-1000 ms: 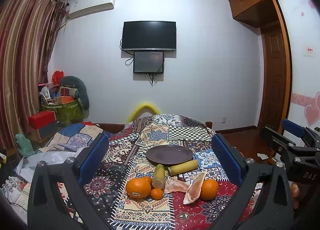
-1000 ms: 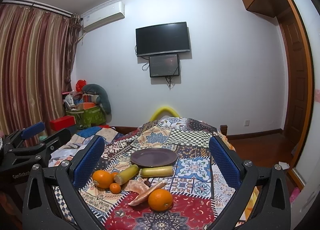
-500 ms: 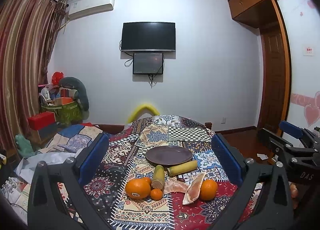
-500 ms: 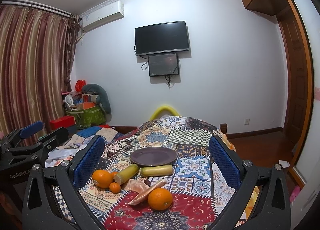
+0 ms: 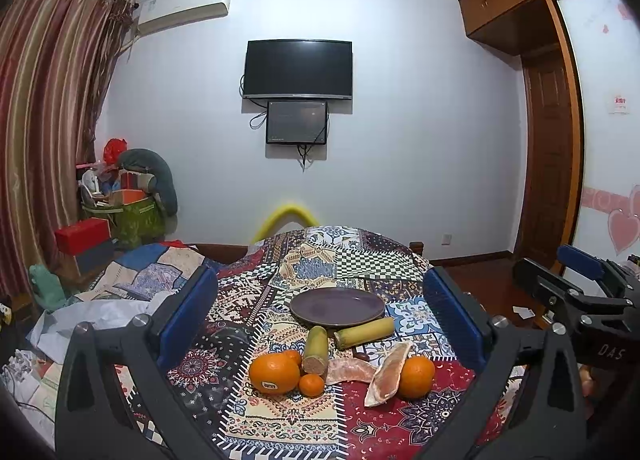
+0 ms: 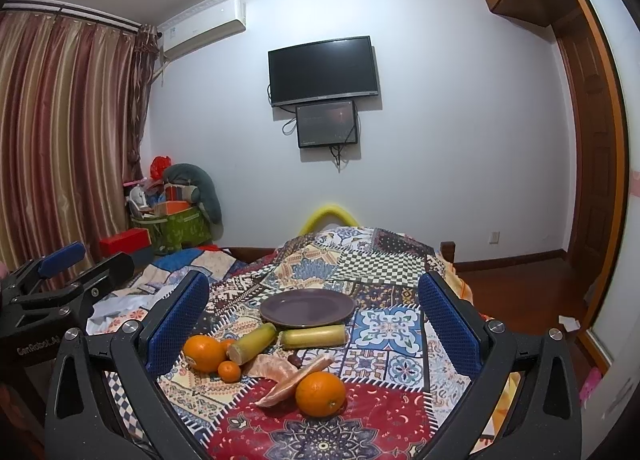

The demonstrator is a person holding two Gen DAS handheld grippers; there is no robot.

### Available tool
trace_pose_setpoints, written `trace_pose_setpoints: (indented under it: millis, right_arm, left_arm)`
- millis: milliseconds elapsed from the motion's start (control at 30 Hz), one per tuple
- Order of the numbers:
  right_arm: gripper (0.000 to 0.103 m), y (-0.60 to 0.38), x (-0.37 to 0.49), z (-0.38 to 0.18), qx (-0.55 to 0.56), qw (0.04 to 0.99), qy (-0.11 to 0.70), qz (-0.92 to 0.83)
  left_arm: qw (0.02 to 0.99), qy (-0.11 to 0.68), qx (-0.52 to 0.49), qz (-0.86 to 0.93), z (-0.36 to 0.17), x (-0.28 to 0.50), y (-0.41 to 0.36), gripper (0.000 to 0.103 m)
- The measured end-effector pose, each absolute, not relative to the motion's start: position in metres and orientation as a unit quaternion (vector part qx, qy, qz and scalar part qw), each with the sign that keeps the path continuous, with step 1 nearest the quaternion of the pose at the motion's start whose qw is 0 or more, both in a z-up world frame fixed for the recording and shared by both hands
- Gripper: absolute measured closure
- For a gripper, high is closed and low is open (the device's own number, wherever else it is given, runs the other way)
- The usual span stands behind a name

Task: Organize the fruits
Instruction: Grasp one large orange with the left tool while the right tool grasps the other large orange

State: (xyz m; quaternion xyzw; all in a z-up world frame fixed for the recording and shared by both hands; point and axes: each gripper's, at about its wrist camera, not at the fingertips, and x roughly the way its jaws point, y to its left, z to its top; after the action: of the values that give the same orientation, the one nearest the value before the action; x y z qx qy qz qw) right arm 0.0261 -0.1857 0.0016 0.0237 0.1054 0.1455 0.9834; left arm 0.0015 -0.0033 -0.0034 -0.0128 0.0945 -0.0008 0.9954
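Left wrist view: round purple plate (image 5: 337, 306) bare on the patchwork-cloth table (image 5: 372, 256); nothing sorted yet. All fruit lies loose just in front of the plate: large stickered orange (image 5: 274, 373), small tangerine (image 5: 311, 385), second orange (image 5: 416, 376), two yellow-green cane-like sticks (image 5: 316, 349) touching the rim, two pale pomelo wedges (image 5: 387, 369). Left gripper (image 5: 320, 318) spread wide, empty, hovering above the table; right gripper (image 6: 312, 320) likewise released, holding nothing. Versus the earlier frames: fruit unmoved, only slight camera drift
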Motion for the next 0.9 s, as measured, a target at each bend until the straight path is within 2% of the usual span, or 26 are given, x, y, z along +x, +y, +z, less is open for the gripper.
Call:
trace_pose_setpoints:
  millis: [367,700,767,900]
  right_arm:
    - [0.000,-0.192,0.060,-0.023,0.023,0.977,0.156,0.144]
    - [0.000,-0.198,0.109,-0.064,-0.013,0.959,0.244,0.143]
    - [0.000,-0.198,0.116,-0.073,-0.015,0.953,0.263,0.150]
    - [0.000,-0.197,0.123,-0.092,-0.013,0.941,0.296,0.162]
  left_arm:
    - [0.991,0.130,-0.005,-0.002,-0.026,0.028,0.005,0.000]
    - [0.977,0.212,-0.002,-0.014,-0.069,0.074,0.028,0.000]
    - [0.972,0.236,-0.006,-0.018,-0.083,0.084,0.034,0.003]
    - [0.959,0.282,-0.012,-0.012,-0.110,0.101,0.042,0.020]
